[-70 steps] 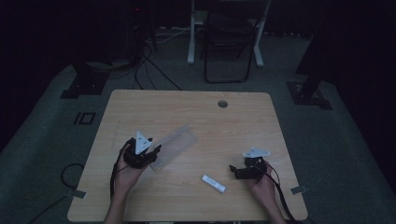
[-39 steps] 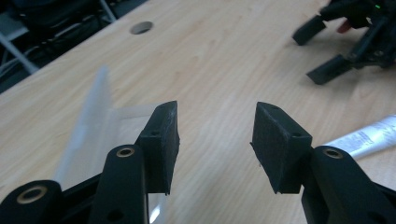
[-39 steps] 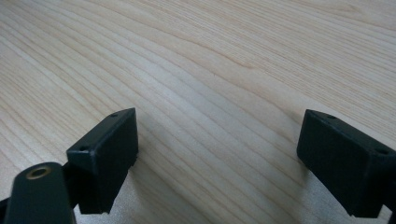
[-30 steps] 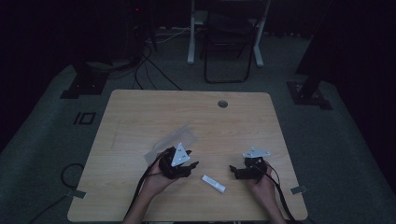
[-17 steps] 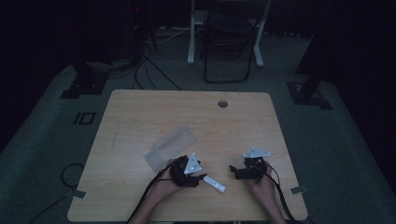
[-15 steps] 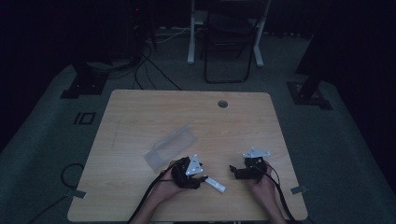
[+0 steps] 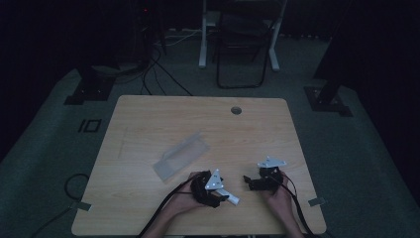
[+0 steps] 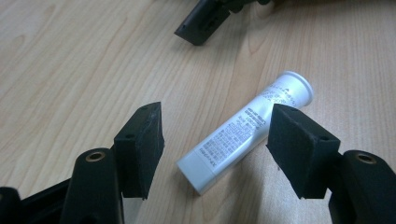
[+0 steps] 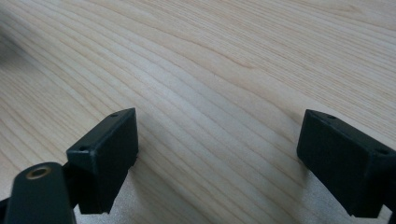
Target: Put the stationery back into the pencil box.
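Left gripper (image 8: 219,154) jaws just spread wide, straddling white tube (image 8: 243,135), pads clear | tube flat on table (image 7: 148,124), cap toward 1 o'clock | step: pre-grasp | next: lower, clamp mid-body | right gripper (image 7: 255,182) parked open at 3 o'clock

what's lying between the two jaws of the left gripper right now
A white tube lies on the table between the open jaws of the left gripper, untouched by either pad, as the left gripper view shows.

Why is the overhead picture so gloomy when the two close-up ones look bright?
High view: dim and underexposed, the table muted, the floor nearly black. Left gripper view: evenly lit, the white tube sharp with readable print. Right gripper view: bright wood, top left corner blurred.
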{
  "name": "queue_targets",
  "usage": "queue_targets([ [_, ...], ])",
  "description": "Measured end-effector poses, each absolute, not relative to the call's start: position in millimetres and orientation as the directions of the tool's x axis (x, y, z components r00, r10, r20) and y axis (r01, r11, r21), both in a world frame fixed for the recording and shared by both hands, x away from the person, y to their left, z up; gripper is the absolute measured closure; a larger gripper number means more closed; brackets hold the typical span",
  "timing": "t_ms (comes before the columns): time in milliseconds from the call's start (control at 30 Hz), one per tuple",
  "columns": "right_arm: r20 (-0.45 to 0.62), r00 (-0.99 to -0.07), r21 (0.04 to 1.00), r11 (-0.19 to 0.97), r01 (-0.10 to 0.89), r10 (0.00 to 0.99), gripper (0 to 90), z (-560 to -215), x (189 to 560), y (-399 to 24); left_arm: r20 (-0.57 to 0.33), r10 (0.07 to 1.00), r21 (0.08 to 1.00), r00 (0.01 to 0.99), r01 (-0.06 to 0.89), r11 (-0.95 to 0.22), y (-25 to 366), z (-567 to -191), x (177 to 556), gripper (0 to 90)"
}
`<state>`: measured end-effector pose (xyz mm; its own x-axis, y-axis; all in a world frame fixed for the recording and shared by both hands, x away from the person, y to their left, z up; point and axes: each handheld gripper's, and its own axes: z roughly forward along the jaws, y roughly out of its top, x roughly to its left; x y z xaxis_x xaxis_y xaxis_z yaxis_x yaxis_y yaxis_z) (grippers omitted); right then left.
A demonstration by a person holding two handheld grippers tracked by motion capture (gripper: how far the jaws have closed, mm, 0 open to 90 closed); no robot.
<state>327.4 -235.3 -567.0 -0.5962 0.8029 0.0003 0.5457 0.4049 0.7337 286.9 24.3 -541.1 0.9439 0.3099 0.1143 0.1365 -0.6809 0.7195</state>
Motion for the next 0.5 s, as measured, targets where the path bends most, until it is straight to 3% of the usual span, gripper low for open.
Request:
queue_targets([
  [300, 0.0, -0.596, 0.734, 0.405, 0.546, 0.803, 12.6, -567.0, 327.4, -235.4, 0.118, 0.288, 0.706, 0.95, 0.123, -0.697, 20.2, -547.0, 286.6, 49.8],
  [500, 0.002, -0.595, 0.734, 0.404, 0.547, 0.803, 12.6, -567.0, 327.3, -235.2, 0.143, 0.297, 0.681, 0.944, 0.124, -0.722, 20.5, -548.8, 286.3, 65.2],
])
